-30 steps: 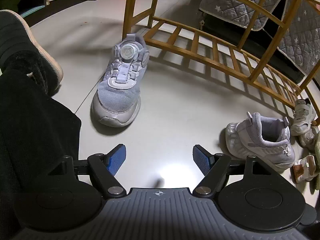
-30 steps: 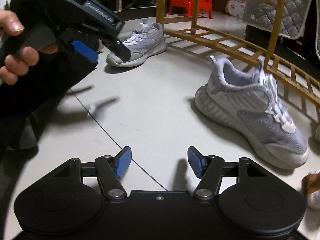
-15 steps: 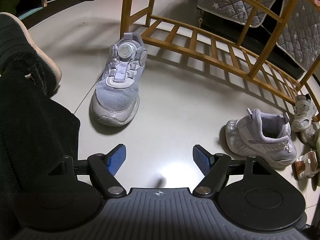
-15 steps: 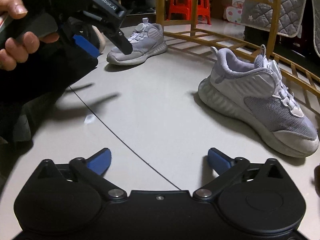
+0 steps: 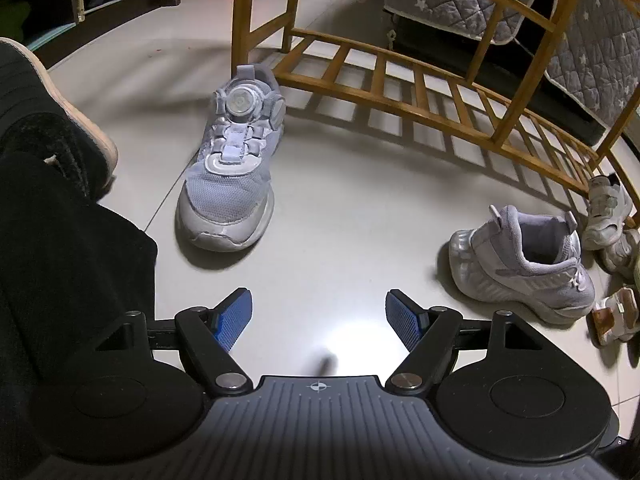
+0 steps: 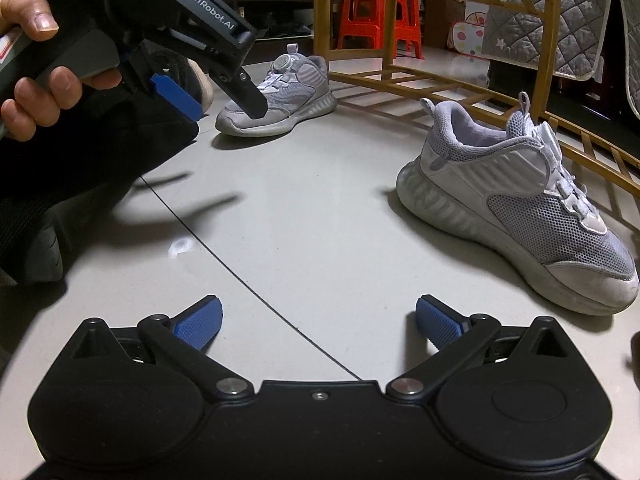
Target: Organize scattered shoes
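Two grey-white sneakers with dial laces lie on the tiled floor. One sneaker (image 5: 230, 176) (image 6: 280, 92) points its toe toward my left gripper (image 5: 319, 316), which hangs open above bare floor a short way in front of that toe. The other sneaker (image 5: 520, 264) (image 6: 516, 208) sits to the right, heel nearest, toe toward the rack. My right gripper (image 6: 318, 324) is open wide and low over the floor, left of that sneaker's heel, nothing between its pads. In the right wrist view the left gripper (image 6: 218, 98), held by a hand (image 6: 36, 80), shows at upper left.
A wooden shoe rack (image 5: 420, 80) (image 6: 440, 76) stands behind both sneakers. Small children's shoes (image 5: 608, 216) and a sandal (image 5: 616, 314) crowd the floor at the rack's right end. The person's dark trouser leg and shoe (image 5: 52, 152) fill the left. Red stools (image 6: 372, 12) stand further back.
My right gripper's jaws have opened from about halfway to full width, and it has edged closer to the right-hand sneaker. The left gripper has stayed put, still open.
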### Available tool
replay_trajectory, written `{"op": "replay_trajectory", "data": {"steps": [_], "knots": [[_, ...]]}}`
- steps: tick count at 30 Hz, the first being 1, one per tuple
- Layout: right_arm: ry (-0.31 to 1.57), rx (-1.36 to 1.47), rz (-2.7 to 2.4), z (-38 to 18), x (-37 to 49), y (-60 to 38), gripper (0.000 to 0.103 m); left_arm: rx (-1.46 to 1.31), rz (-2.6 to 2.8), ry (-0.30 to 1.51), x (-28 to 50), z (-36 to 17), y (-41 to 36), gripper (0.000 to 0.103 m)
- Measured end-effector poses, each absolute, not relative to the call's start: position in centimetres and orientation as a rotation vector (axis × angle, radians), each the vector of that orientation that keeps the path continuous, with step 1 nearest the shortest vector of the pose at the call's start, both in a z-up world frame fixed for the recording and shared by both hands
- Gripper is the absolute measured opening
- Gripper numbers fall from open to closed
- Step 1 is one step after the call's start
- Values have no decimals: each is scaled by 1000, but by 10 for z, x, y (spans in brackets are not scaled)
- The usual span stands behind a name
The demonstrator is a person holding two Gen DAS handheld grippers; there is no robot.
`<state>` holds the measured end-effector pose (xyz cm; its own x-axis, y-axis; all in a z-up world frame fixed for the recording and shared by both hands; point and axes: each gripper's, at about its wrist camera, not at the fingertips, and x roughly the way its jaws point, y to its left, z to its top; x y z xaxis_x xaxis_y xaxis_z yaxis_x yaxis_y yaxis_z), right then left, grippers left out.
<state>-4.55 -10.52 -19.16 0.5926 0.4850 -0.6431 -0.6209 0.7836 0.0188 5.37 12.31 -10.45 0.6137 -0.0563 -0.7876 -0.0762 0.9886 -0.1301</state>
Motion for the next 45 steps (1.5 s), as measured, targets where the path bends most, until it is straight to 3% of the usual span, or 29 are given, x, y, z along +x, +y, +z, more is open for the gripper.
{"op": "replay_trajectory", "data": {"steps": [45], "knots": [[677,-222,667,-191,-43,-110,103,-108,-28,969,34,-84,107,76]]}}
